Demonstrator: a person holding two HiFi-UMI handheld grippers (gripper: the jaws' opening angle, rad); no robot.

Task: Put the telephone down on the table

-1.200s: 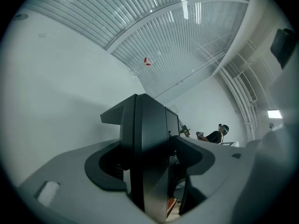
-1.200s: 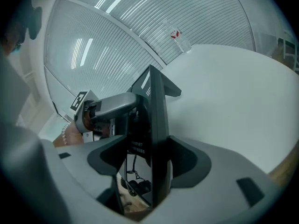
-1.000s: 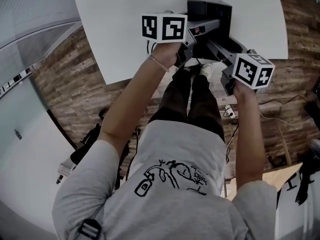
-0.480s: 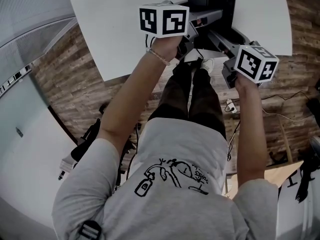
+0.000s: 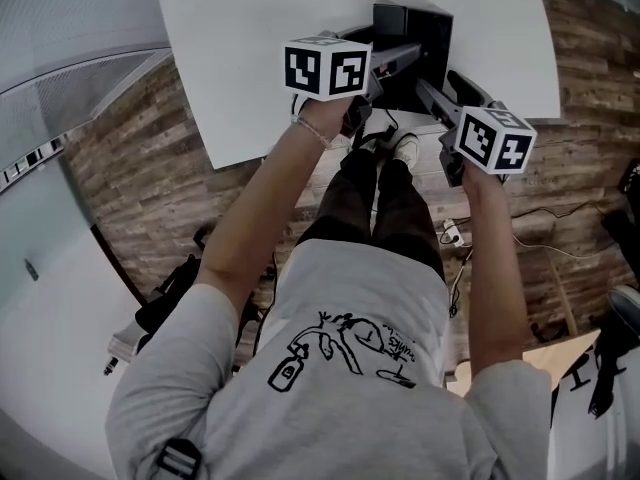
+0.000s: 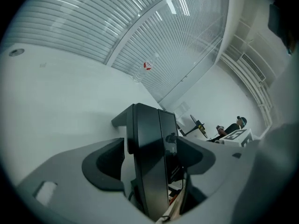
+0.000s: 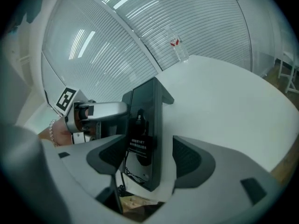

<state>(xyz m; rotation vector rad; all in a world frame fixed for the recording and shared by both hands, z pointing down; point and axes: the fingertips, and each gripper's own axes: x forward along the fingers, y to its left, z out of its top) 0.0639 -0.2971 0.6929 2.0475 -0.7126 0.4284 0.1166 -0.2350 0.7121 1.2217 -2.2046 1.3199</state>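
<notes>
The white table (image 5: 260,58) bears a black telephone (image 5: 415,38) upright at its near edge and a clear bottle (image 7: 180,50) far back.

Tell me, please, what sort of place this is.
Probably an office or meeting room: a large white table, slatted blinds along glass walls, a wood-plank floor and a telephone.

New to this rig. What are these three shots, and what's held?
No robot: a person holds a two-jaw tool in each hand. One picture looks down from a head camera; the other two look along each tool's jaws. A black phone is at the white table's near edge; a bottle stands farther back. The phone is between the jaws of both tools. The right tool has just been opening, with a gap beside one pad. Whether the left tool grips it is unclear.
</notes>
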